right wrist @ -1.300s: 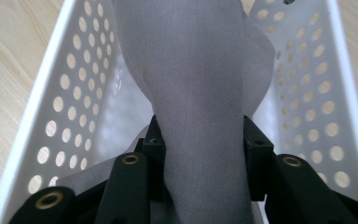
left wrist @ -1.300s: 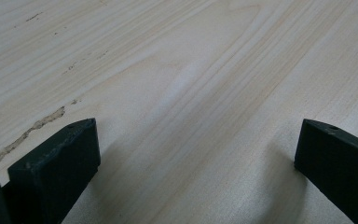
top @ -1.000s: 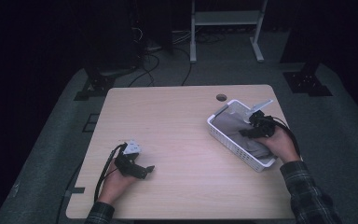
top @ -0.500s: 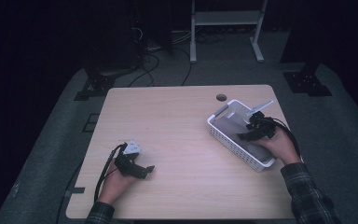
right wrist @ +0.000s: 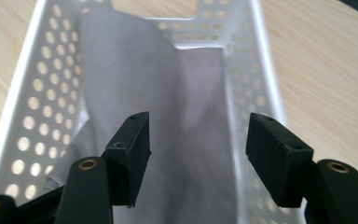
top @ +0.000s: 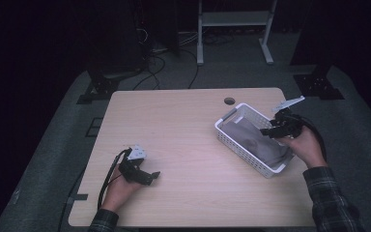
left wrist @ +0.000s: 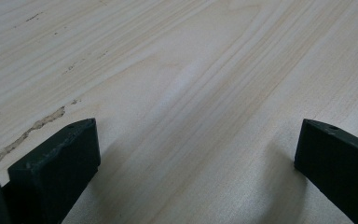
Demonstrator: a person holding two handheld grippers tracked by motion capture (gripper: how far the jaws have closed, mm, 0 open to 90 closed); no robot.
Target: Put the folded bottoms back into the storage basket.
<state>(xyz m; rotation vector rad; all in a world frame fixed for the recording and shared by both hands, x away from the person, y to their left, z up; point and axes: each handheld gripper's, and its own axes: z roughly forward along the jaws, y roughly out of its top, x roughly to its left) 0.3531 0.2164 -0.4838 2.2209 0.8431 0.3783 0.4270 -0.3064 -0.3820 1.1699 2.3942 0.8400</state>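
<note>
Between the parted fingers (right wrist: pixel 130 154) of the right gripper (right wrist: pixel 198 156) nothing is held; its jaws have just been opening, and they hang above the grey cloth (right wrist: pixel 168 116). That cloth lies inside the white basket (top: pixel 232 140), so the placing looks done and only withdrawal remains. Compared with a second ago, the right gripper (top: pixel 276 129) stands higher and nearer the basket's right rim. Far left of the basket, the left gripper (top: pixel 142 175) rests wide open, empty, on the table (top: pixel 183 125).

White perforated basket (right wrist: pixel 25 107); grey cloth (right wrist: pixel 168 107); pale wood-grain table (top: pixel 174 125); plaid sleeve (top: pixel 331 203); black claws.
</note>
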